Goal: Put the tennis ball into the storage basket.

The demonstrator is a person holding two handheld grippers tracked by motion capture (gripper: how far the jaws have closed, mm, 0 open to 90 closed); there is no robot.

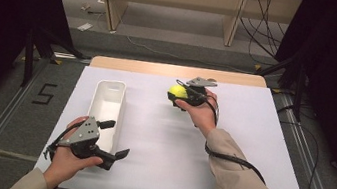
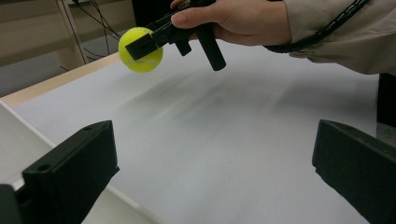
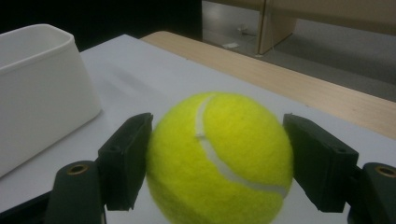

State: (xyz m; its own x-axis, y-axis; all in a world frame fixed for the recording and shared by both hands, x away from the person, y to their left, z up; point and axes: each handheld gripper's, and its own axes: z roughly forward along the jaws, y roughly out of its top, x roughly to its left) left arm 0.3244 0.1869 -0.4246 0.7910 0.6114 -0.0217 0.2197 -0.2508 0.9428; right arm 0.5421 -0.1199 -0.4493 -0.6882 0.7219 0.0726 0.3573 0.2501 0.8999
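Observation:
A yellow tennis ball (image 1: 177,92) hangs above the white table top, clamped between the black jaws of my right gripper (image 1: 180,93). In the right gripper view the ball (image 3: 219,156) sits tight against both pads (image 3: 125,158). The left gripper view shows the same ball (image 2: 138,49) lifted off the surface, held by the right gripper (image 2: 140,46). My left gripper (image 1: 115,139) rests at the near left of the table, just beside the near end of the white bin (image 1: 106,108), its jaws wide apart with nothing between them (image 2: 210,182).
The long white bin (image 3: 42,88) lies lengthwise at the left of the white board (image 1: 231,134). A wooden table edge (image 1: 175,70) runs along the far side. Cables and stands crowd the floor beyond.

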